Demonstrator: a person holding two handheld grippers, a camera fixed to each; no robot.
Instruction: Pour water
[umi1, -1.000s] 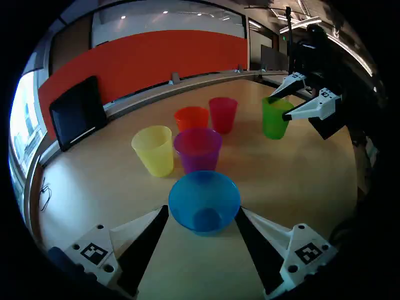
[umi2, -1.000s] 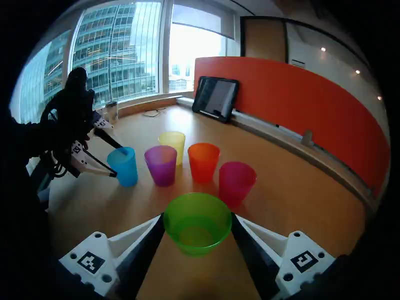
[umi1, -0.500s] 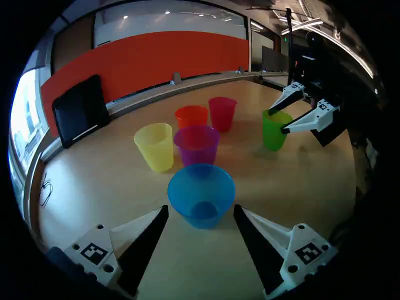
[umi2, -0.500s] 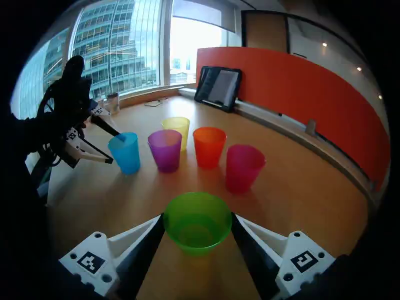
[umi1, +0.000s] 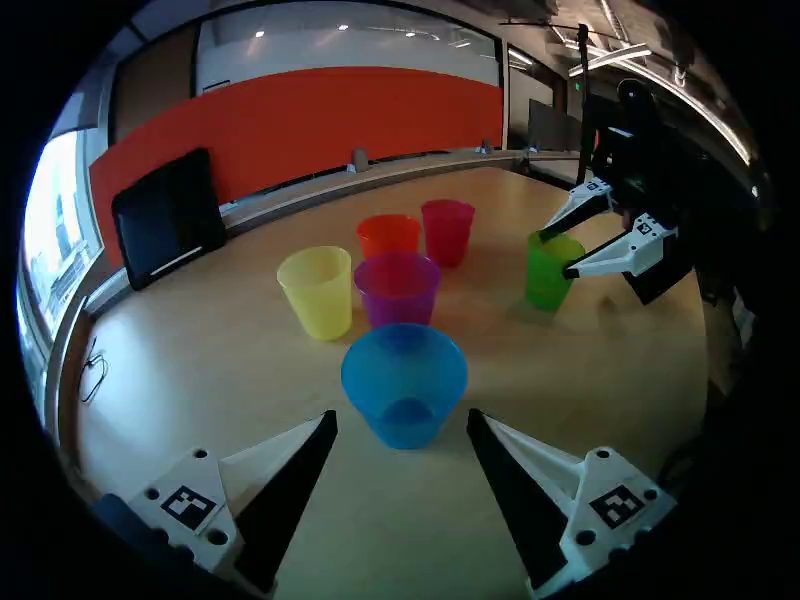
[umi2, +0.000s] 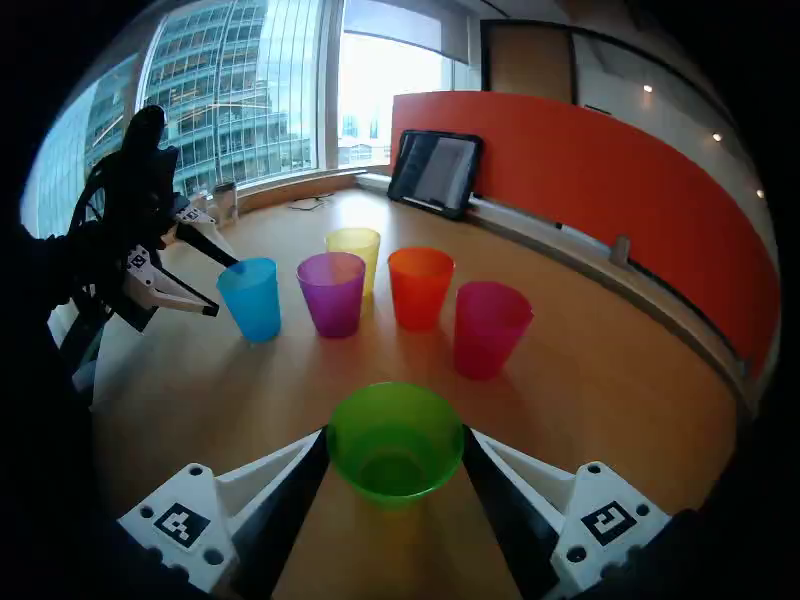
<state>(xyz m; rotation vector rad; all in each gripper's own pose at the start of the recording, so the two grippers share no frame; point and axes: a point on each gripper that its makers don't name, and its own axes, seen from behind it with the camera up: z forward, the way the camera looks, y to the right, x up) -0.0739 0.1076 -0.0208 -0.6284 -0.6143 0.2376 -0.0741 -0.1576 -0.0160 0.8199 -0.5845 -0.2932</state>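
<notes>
A blue cup (umi1: 404, 385) stands on the wooden table (umi1: 180, 400), just ahead of my left gripper (umi1: 400, 425). That gripper is open, with a small gap on each side of the cup. From the right gripper view, the left gripper (umi2: 222, 288) sits at the blue cup's (umi2: 250, 298) far side. My right gripper (umi2: 395, 440) is shut on a green cup (umi2: 395, 445), with both fingers pressing its sides. Seen from the left gripper view, the right gripper (umi1: 556, 253) straddles the top of the green cup (umi1: 546, 272), low over the table.
Yellow (umi1: 317, 290), purple (umi1: 397, 290), orange (umi1: 388, 233) and pink (umi1: 447, 230) cups stand in a row between the two grippers. A dark tablet (umi1: 168, 215) leans at the table's far edge by the orange wall. Bare table lies to the left.
My left gripper has drawn back from the blue cup, which stays in place. The green cup has shifted away from the pink cup together with my right gripper.
</notes>
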